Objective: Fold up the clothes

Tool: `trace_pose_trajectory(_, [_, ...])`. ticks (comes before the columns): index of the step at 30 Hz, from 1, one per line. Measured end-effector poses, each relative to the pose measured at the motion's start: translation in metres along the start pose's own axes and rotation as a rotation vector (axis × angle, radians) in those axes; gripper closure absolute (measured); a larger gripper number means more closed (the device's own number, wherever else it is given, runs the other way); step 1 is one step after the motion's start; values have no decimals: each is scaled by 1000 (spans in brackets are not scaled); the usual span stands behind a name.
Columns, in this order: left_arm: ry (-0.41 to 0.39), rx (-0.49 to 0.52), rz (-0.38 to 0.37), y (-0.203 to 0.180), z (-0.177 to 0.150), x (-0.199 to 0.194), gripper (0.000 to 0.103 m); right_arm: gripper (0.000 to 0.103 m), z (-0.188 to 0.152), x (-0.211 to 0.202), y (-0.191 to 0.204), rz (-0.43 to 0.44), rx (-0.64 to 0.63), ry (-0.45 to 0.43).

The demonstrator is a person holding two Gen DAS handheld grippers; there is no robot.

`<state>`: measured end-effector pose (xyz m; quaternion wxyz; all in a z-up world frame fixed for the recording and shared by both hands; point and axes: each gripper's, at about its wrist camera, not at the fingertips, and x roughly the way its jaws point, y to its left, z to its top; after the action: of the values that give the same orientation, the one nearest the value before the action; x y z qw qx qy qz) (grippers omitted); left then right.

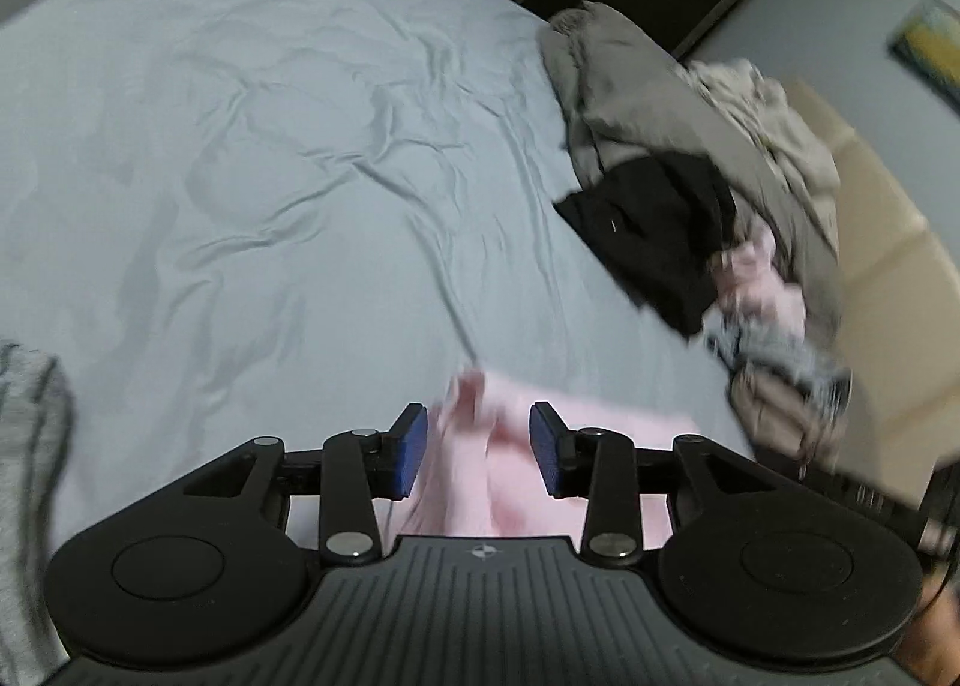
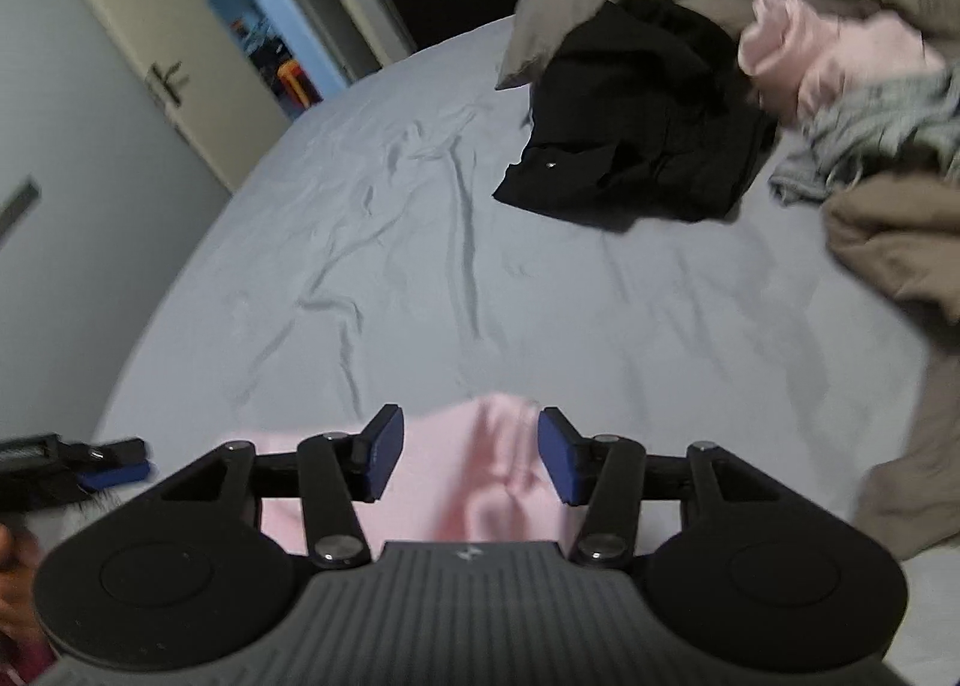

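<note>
A pale pink garment lies on the light blue bed sheet right under my left gripper. That gripper is open, its blue pads standing apart on either side of a pink fold without pressing on it. In the right wrist view the same pink garment lies beneath my right gripper, which is also open, with a gap between the cloth and each pad. The left gripper shows at the left edge of that view, beside the garment.
A heap of clothes sits on the far right of the bed: a black garment, another pink piece, a grey knit and beige fabric. Grey striped cloth lies at the left edge. A door stands beyond the bed.
</note>
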<state>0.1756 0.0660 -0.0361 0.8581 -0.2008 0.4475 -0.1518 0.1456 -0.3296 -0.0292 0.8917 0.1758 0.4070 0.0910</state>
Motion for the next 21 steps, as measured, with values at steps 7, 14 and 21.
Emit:
trace_pose_trajectory(7, [70, 88, -47, -7, -54, 6, 61, 49, -39, -5, 11, 7, -246, 152])
trace_pose_trajectory(14, [99, 176, -45, -22, -60, 21, 64, 51, -61, 4, 3, -2, -247, 233])
trace_pose_trajectory(21, [184, 157, -43, -16, -73, 39, 76, 90, -71, 15, 5, 36, -203, 246])
